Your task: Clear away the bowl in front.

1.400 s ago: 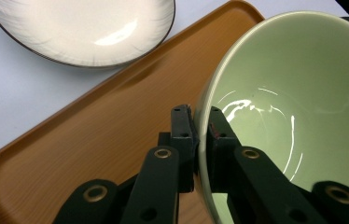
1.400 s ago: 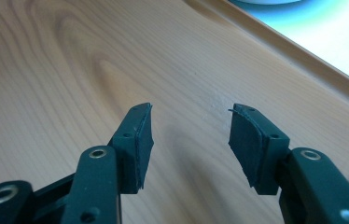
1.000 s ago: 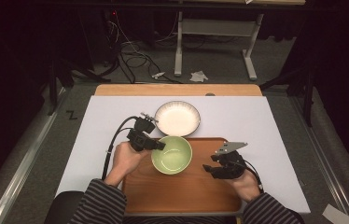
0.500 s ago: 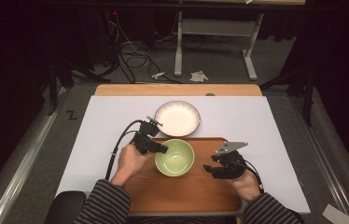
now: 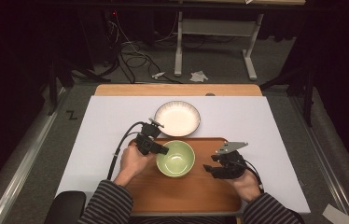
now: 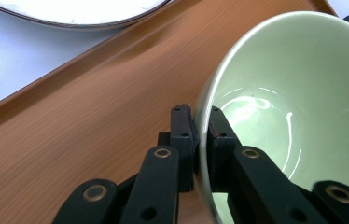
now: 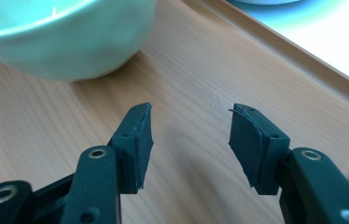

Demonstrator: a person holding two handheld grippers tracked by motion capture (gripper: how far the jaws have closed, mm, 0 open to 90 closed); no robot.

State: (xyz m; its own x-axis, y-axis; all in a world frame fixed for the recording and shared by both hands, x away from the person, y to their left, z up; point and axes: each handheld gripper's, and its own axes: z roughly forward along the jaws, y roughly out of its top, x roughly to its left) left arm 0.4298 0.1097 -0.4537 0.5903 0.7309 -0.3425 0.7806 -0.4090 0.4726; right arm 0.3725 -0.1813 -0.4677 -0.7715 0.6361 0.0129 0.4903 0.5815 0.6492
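A pale green bowl [image 5: 176, 158] rests on the wooden tray [image 5: 196, 193]. My left gripper [image 5: 162, 150] is shut on the bowl's left rim [image 6: 205, 107], one jaw outside the wall and one inside. The green bowl [image 7: 65, 37] also sits at the top left of the right gripper view. My right gripper [image 5: 208, 169] hovers low over the tray's right half, to the right of the bowl, and it is open [image 7: 190, 128] with nothing between its jaws.
A white plate [image 5: 177, 118] with a dark rim lies on the white table cover [image 5: 107, 121] just beyond the tray [image 6: 70, 116]. Cables trail from both grippers. Table legs and cords stand on the floor beyond the table.
My left gripper has carried the green bowl slightly down and toward the tray's middle. The right gripper has stayed where it was.
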